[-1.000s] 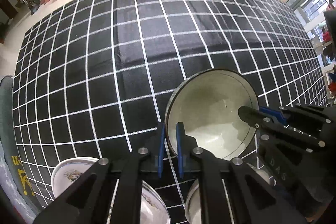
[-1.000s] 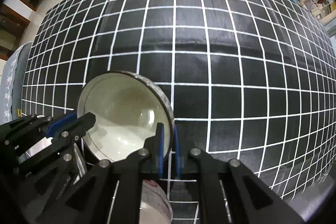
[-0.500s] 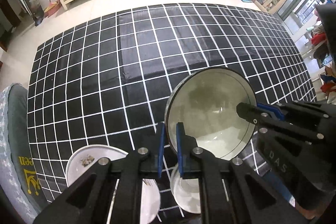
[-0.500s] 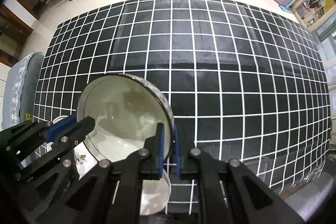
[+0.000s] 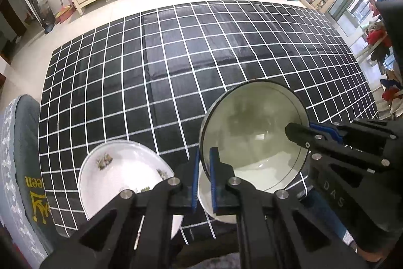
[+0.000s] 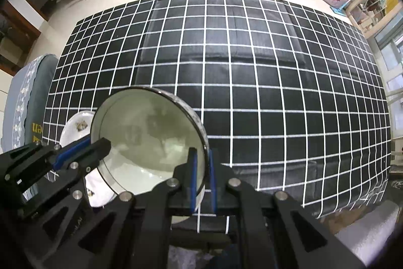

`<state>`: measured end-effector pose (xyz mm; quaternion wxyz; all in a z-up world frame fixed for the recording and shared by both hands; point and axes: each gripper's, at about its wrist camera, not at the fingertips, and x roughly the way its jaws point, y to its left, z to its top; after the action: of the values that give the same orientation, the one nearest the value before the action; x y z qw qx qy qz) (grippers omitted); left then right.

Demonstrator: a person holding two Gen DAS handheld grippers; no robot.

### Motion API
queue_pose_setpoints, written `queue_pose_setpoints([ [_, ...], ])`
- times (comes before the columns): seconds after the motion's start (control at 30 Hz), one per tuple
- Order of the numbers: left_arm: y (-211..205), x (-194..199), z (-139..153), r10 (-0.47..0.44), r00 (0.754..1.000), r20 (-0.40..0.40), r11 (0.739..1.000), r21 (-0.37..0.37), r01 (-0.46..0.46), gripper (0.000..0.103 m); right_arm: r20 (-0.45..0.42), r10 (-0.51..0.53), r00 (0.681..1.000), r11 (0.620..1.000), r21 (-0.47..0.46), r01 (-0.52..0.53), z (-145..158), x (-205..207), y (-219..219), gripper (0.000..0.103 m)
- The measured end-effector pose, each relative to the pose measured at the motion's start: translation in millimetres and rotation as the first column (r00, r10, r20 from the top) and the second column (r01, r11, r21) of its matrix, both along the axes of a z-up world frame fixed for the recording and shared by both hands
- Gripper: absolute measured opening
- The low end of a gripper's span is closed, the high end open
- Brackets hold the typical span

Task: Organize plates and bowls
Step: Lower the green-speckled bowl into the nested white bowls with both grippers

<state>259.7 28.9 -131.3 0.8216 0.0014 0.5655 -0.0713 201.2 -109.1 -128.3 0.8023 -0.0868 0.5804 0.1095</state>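
Bowl [image 5: 254,140] has risen; cushion [image 5: 27,183] reads "een".

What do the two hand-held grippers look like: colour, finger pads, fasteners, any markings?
Both alike: the left hand-held gripper and right hand-held gripper are matte black open-frame linkages with triangular cutouts, round silver pivot fasteners and thin blue pads lining the fingers. The right one's side carries faint embossed lettering. No cables, hands or sleeves visible.

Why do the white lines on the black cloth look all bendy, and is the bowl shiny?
Left wrist view: the fisheye lens bows the checked cloth lines outward, and dark corners ring the picture; the bowl shows a small bright glint. Right wrist view: same curving of the grid, sharpest mid-frame; the bowl's inside mirrors murky room shapes.
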Motion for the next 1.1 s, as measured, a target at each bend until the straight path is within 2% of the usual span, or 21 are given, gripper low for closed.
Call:
queue_pose_setpoints([
  [0.5,1,-47,-36,0.005,0.998,-0.064,1.0,0.01,-0.004,0.006,-0.068,0.006,0.998,0.999,-0.037,-0.008,-29,-25,-13,0.012],
  [0.87,3,-51,-57,0.006,0.996,-0.093,1.0,0.021,-0.004,0.007,-0.105,0.004,0.994,0.999,-0.041,-0.008,-44,-19,-17,0.012],
  [1.1,8,-48,-68,0.007,0.995,-0.098,1.0,-0.003,-0.007,0.007,-0.115,0.002,0.993,0.999,-0.036,-0.006,-48,-15,-22,0.012],
])
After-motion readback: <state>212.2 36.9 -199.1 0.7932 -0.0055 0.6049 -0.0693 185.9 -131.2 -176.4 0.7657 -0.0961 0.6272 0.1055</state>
